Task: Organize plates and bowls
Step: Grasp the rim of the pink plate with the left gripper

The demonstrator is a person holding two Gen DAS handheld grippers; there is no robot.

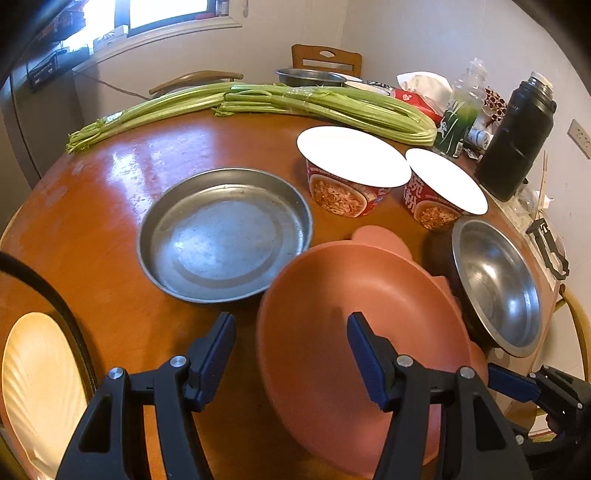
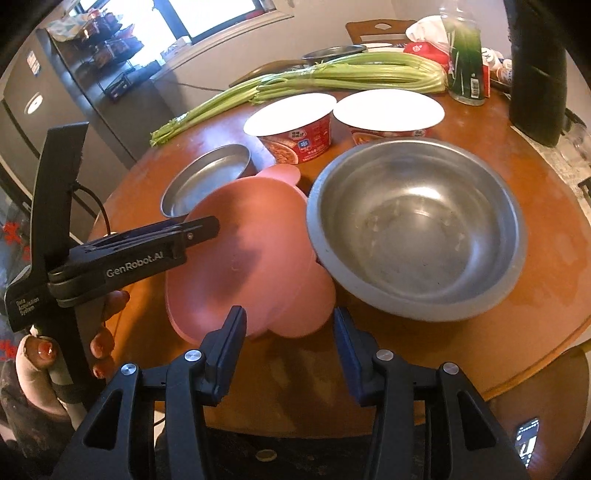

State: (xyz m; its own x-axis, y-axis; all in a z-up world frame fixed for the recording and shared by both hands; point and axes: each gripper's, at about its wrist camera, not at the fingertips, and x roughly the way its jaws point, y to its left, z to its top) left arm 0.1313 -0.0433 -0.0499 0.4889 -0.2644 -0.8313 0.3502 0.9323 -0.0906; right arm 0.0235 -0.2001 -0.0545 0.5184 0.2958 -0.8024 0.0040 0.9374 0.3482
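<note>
Sitting far ahead of the tongs, a bright window point(image 1: 166, 11) glowing over a pale sill; wooden chairs point(image 1: 327, 59) tucking behind the round brown table point(image 1: 110, 206); grey fridge point(image 2: 44, 107) standing off left, white wall point(image 1: 424, 37) closing right

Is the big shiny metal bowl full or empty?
Empty. The metal bowl sits upright on the table, and its bare, shiny bottom shows all the way across, with only a few small specks and reflections inside.
</note>
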